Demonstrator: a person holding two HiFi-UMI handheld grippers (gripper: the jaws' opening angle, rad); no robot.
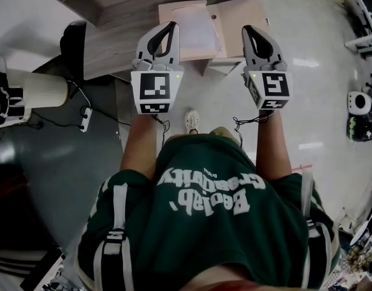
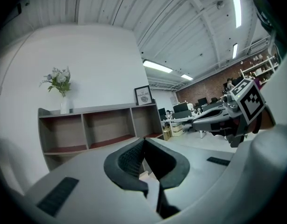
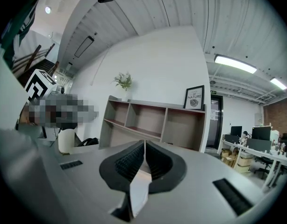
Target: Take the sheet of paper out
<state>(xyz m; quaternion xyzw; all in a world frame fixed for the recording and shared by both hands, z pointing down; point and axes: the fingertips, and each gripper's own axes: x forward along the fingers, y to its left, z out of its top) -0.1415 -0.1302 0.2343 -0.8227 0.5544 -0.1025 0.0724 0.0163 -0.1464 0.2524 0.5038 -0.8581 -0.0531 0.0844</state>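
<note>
Because the sheet (image 1: 198,32) looks thin, light and limp, a pinch at its free edge seems best; left gripper (image 2: 143,143) and right gripper (image 3: 144,146) are both closed, empty.

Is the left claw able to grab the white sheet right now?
Probably not yet: the left claw is shut and points level toward the shelf, not down at the white sheet. Nothing else seems in the way.

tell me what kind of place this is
Most likely an open-plan office or lab space: desks with monitors stand in the background, a wall shelf unit carries a framed picture and a vase of flowers, and strip lights run along the ceiling.
</note>
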